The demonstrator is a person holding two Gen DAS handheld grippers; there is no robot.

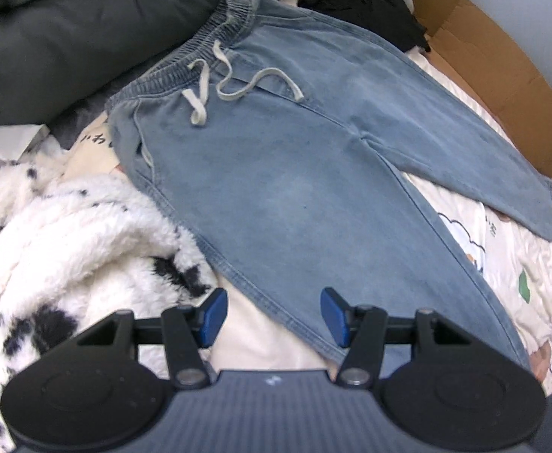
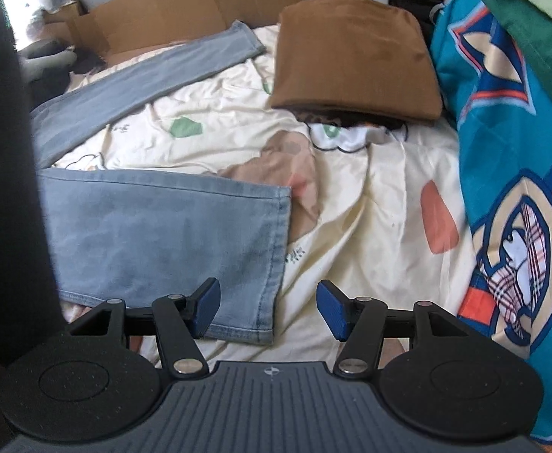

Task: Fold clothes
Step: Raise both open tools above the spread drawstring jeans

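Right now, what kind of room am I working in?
Most likely a bedroom: the jeans lie spread on a bed's cartoon-print sheet, with a fluffy spotted blanket beside them and a folded brown cloth further back.

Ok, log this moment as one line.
stage: pre-fold | jeans: spread flat on bedsheet, legs apart | left gripper: open, empty | right gripper: open, by hem

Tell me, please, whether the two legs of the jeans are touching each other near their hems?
Apart. The right wrist view shows bare sheet between the near leg and the far leg down to their hems.
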